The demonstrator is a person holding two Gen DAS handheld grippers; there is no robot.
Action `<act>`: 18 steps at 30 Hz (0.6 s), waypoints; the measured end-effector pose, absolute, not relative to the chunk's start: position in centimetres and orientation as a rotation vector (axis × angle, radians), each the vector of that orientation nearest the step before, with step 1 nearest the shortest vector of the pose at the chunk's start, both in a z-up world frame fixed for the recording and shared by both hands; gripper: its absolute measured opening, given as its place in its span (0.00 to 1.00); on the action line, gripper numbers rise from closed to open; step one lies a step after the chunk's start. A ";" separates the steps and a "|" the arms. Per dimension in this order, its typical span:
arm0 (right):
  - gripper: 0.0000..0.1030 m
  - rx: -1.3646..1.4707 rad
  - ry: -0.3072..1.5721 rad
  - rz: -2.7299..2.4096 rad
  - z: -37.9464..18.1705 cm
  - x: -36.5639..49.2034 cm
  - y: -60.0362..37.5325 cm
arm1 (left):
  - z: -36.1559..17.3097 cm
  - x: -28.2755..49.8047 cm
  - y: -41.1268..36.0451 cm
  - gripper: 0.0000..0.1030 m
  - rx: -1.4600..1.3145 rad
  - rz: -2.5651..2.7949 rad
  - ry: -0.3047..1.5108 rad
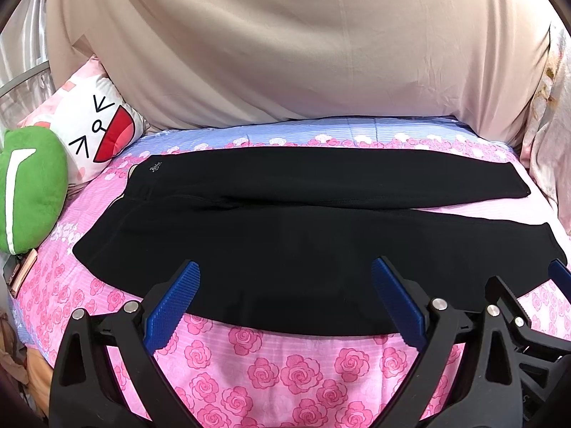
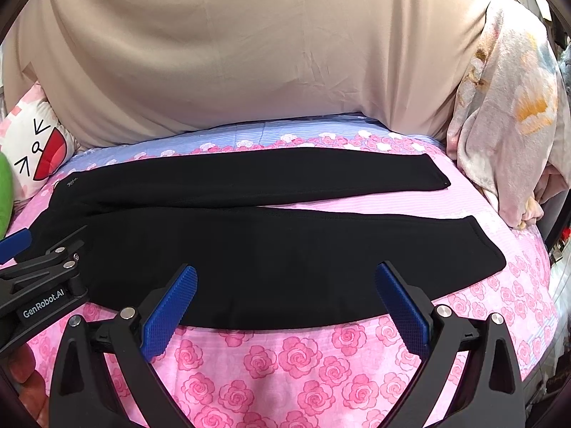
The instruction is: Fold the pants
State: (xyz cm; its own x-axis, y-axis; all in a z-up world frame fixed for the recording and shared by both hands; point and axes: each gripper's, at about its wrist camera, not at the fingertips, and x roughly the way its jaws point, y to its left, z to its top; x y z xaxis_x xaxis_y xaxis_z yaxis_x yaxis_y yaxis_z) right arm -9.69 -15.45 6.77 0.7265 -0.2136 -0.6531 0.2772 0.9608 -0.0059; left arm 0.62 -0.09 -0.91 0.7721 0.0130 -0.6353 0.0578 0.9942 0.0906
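Note:
Black pants [image 1: 303, 214] lie spread flat across the pink rose-print bed [image 1: 267, 363], waistband to the left, both legs running right and slightly apart. A small logo marks the far waist corner. My left gripper [image 1: 285, 267] hovers open over the near edge of the pants, blue pads wide apart, nothing between them. My right gripper [image 2: 285, 271] is likewise open above the near leg [image 2: 285, 264]. The far leg [image 2: 285, 178] ends at a cuff on the right. In the right wrist view the left gripper's body [image 2: 39, 278] shows at the left edge.
A large beige cloth [image 1: 303, 42] hangs behind the bed. A green plush [image 1: 28, 185] and a white cartoon pillow [image 1: 96, 132] sit at the left. A floral blanket [image 2: 510, 107] is heaped at the right. A phone-like object [image 1: 21, 271] lies by the left edge.

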 end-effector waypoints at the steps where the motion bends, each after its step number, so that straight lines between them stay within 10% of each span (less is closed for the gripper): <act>1: 0.95 0.094 0.709 -0.272 6.8 -9.6 -15.4 | -0.9 0.7 -0.1 0.92 0.106 -0.025 0.690; 18: 0.95 0.093 0.710 -0.273 6.6 -9.6 -15.4 | -1.1 0.9 -0.2 0.92 0.108 -0.025 0.699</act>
